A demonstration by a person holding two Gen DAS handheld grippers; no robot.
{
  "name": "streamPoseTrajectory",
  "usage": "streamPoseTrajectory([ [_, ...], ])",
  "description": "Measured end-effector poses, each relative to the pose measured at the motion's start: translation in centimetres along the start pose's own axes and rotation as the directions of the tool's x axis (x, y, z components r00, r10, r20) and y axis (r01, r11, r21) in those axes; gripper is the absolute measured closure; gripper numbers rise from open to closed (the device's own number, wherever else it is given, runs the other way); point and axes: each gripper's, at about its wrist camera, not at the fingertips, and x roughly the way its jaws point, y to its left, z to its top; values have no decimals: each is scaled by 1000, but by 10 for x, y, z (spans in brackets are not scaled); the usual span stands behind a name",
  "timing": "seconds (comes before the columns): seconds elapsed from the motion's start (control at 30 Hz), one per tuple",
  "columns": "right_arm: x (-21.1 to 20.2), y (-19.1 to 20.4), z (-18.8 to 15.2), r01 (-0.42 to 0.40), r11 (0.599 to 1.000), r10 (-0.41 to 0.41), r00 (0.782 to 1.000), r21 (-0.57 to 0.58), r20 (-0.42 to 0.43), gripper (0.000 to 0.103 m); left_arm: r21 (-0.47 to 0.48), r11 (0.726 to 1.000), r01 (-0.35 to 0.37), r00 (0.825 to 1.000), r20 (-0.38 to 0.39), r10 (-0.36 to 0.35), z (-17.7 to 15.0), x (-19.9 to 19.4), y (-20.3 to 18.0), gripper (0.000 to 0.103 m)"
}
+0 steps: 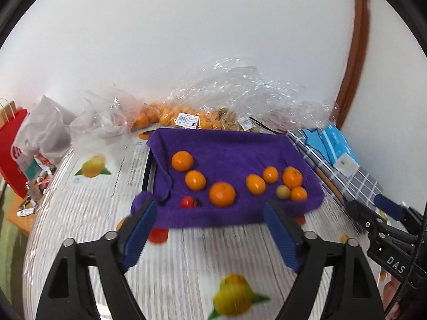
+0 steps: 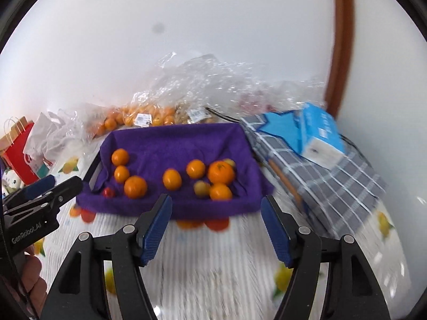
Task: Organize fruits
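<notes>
A tray lined with a purple towel (image 1: 234, 144) (image 2: 181, 138) sits mid-table. On it lie several oranges, one large (image 1: 222, 194) (image 2: 221, 172), a small red fruit (image 1: 188, 202) (image 2: 109, 192) and a pale yellow fruit (image 1: 283, 192) (image 2: 201, 188). More red and orange fruit (image 1: 158, 235) (image 2: 216, 224) shows at the towel's near edge. My left gripper (image 1: 210, 213) is open and empty just before the tray. My right gripper (image 2: 216, 205) is open and empty, also before the tray. Each gripper shows at the other view's edge.
Clear plastic bags of oranges (image 1: 170, 116) (image 2: 138, 118) lie behind the tray by the wall. A blue box (image 1: 337, 146) (image 2: 320, 136) rests on a grey checked cloth (image 2: 333, 181) at right. A red paper bag (image 1: 12, 149) and white bags stand at left.
</notes>
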Motion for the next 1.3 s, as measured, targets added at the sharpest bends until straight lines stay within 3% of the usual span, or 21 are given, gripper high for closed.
streamPoseTrajectory([
  [0.07,-18,1,-9,15,1000,-15,999,-7,37,20,-2,1000,-7,1000,1,7,-8,-11,-1,17],
  [0.17,-38,2,-18,29,999,-27,996,-26,82,10,-9,1000,-11,1000,7,11,-17,-26,-3,14],
  [0.47,-55,6,-31,-9,1000,11,998,-24,67,9,-18,1000,-23,1000,13,24,-27,-46,-4,14],
  [1.3,-72,-8,-33,-8,999,6,997,33,78,9,23,998,-63,997,51,62,-26,-66,-16,13],
])
